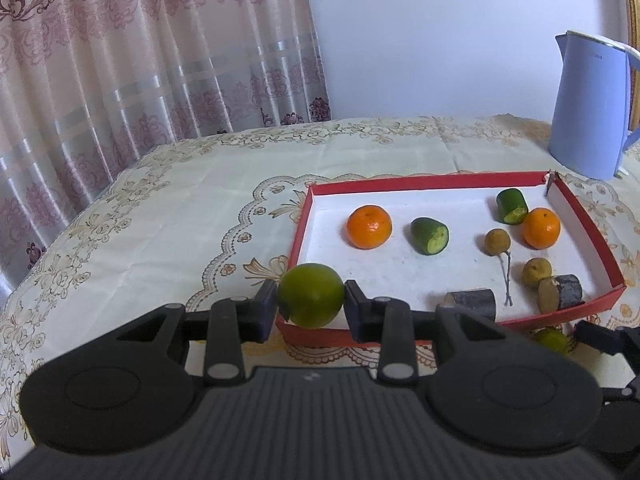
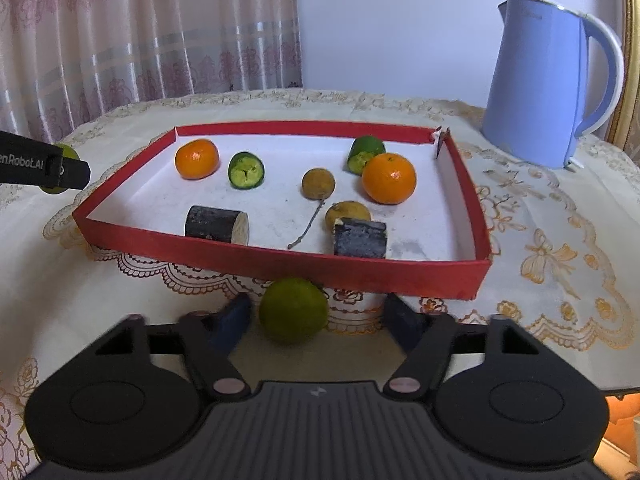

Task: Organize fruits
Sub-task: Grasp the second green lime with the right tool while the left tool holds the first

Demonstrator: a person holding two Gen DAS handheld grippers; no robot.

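While the left gripper [image 1: 311, 304] pinches a green citrus [image 1: 311, 295] over the red tray's [image 1: 592, 236] near-left corner, the right gripper [image 2: 316, 316] stands spread around a second lime [image 2: 293, 311] on the cloth [image 2: 540, 240], its blurred pads apparently not touching. The tray wall hides the lower part of a dark log [image 2: 216, 225].

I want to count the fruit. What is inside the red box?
Inside the red box: two oranges, two cucumber pieces, two small brown fruits and two dark log pieces. Anything behind the logs is hidden.
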